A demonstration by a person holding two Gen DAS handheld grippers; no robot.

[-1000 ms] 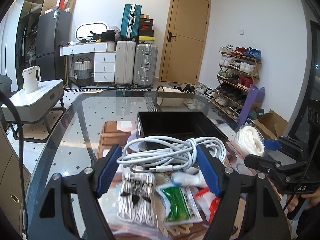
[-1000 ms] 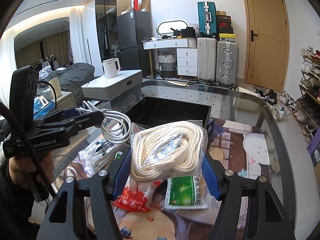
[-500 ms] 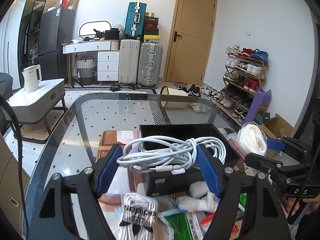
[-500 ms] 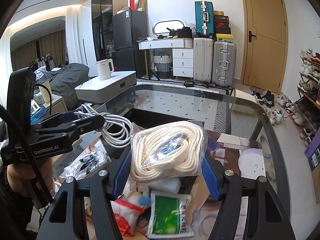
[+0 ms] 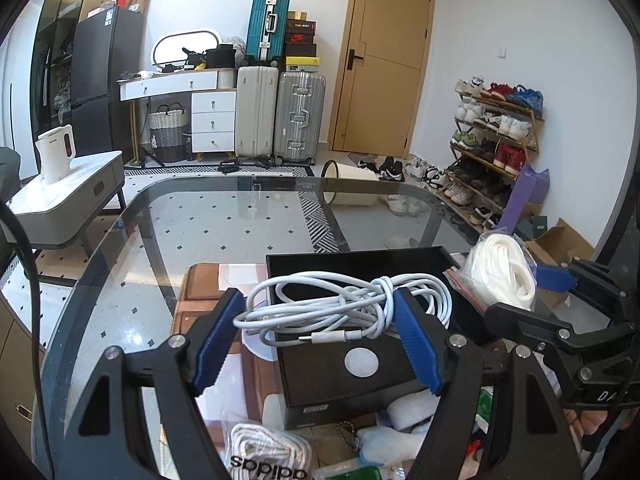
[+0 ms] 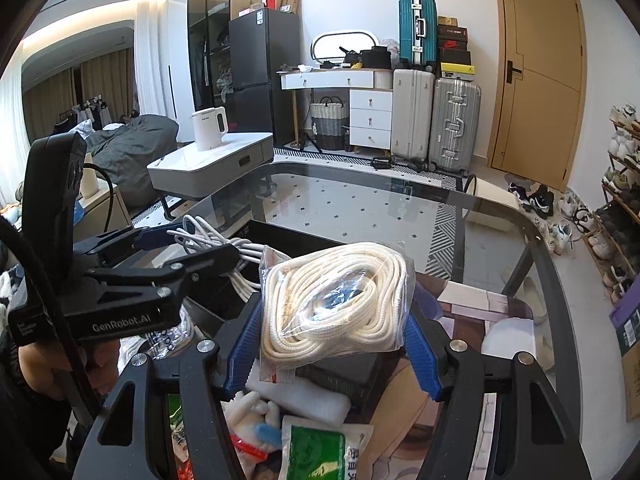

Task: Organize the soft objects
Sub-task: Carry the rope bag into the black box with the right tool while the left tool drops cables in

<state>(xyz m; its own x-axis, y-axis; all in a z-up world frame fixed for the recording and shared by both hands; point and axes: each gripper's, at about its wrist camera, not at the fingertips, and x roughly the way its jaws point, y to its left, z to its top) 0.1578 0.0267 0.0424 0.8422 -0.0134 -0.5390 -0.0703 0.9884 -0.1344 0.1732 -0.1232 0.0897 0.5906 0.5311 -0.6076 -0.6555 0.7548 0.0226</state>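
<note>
My left gripper (image 5: 316, 320) is shut on a coiled white charging cable (image 5: 344, 304) and holds it above the near edge of a black box (image 5: 360, 356) on the glass table. My right gripper (image 6: 332, 320) is shut on a clear bag of cream rope (image 6: 336, 300) and holds it over the same box (image 6: 280, 236). The right gripper and its rope bag (image 5: 504, 268) show at the right of the left wrist view. The left gripper with the cable (image 6: 216, 240) shows at the left of the right wrist view.
Below the grippers lie a bag of white laces (image 5: 264, 456), a green packet (image 6: 320, 452), white padding (image 6: 296, 396) and a red item (image 6: 248, 448). The glass table (image 5: 224, 216) stretches ahead. A shoe rack (image 5: 492, 152), suitcases (image 5: 300, 116) and a side table with a kettle (image 5: 56, 152) stand beyond.
Both grippers have risen and moved forward with their loads, from over the pile of packets to above the black box. Both grips are unchanged.
</note>
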